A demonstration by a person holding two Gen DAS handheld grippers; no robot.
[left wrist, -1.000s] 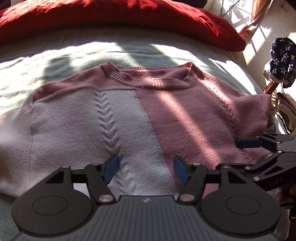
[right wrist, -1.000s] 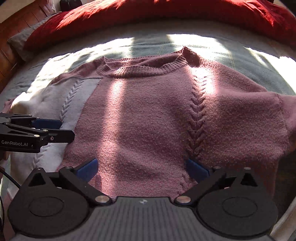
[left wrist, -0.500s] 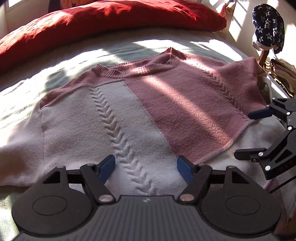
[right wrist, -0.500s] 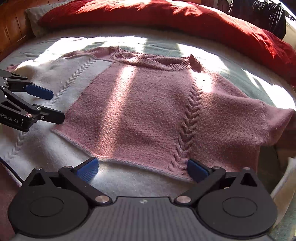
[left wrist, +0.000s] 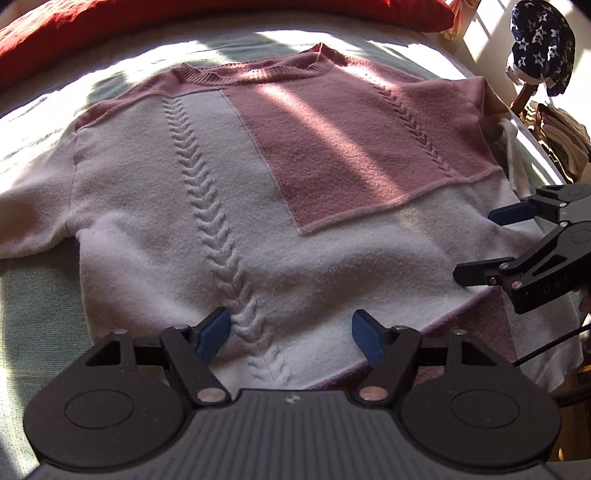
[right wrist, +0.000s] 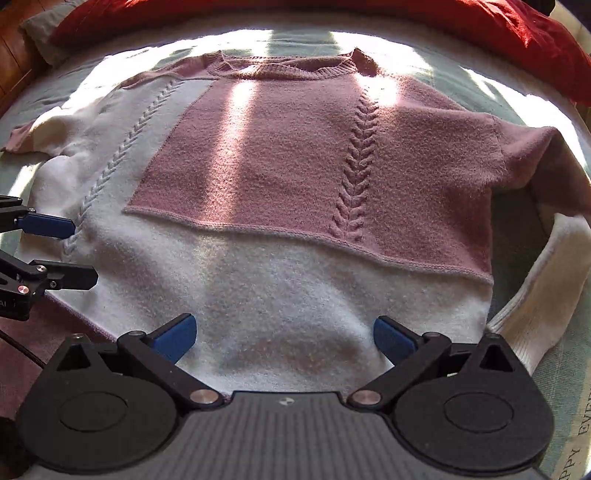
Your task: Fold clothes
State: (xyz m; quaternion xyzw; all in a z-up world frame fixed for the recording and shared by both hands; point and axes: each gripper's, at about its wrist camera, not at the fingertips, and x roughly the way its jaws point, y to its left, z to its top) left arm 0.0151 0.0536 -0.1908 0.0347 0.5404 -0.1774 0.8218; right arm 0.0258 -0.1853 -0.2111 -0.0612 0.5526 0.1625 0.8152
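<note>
A pink and white cable-knit sweater (left wrist: 332,147) lies spread flat on the bed, neckline at the far end and hem nearest me. My left gripper (left wrist: 291,328) hovers open over the white lower part by the left cable braid, nothing between its fingers. In the same view my right gripper (left wrist: 480,245) shows at the right edge, open above the hem. The right wrist view shows the sweater (right wrist: 295,166) with my right gripper (right wrist: 284,332) open over the white band near the hem. My left gripper (right wrist: 83,253) stands open at the left edge there.
A red blanket (left wrist: 184,22) lies across the head of the bed. A navy star-patterned cloth (left wrist: 539,44) hangs beyond the bed's right side. The sweater's right sleeve (right wrist: 535,295) drapes over the bed's edge. Pale green bedcover (right wrist: 480,74) surrounds the sweater.
Both grippers have drawn back toward the hem, so the white lower band has come into view. Both stay open. The sweater has not moved.
</note>
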